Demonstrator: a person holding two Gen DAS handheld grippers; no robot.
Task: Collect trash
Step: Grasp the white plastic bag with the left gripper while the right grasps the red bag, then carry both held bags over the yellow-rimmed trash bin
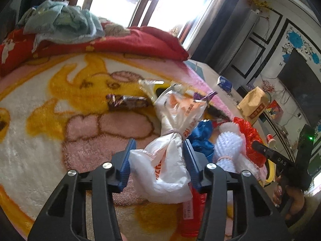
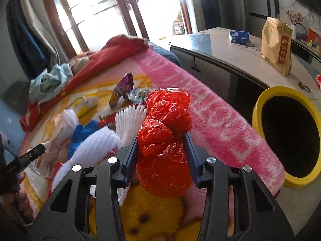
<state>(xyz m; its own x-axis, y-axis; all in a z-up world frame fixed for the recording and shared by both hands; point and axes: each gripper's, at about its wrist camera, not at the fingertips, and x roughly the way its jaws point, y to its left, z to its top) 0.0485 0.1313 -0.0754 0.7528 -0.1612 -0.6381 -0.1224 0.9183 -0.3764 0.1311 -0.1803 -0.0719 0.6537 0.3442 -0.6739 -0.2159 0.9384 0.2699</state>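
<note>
My left gripper (image 1: 159, 143) is shut on a white plastic bag with orange print (image 1: 170, 144), tied with a rubber band, held above the bed. My right gripper (image 2: 161, 140) is shut on a crumpled red plastic bag (image 2: 164, 140). The red bag also shows in the left wrist view (image 1: 248, 136). A white foam net (image 2: 100, 144), a blue bag (image 2: 82, 134), a purple wrapper (image 2: 122, 89) and a dark snack wrapper (image 1: 126, 102) lie on the blanket. A yellow bin (image 2: 258, 110) with a dark opening stands right of the bed.
The bed has a pink and yellow cartoon blanket (image 1: 50, 104), a red quilt (image 1: 130, 42) and a light blue cloth (image 1: 60, 18) at the back. A low table (image 2: 216, 40) holds a brown paper bag (image 2: 276, 46) and a blue packet (image 2: 238, 36). Windows lie behind.
</note>
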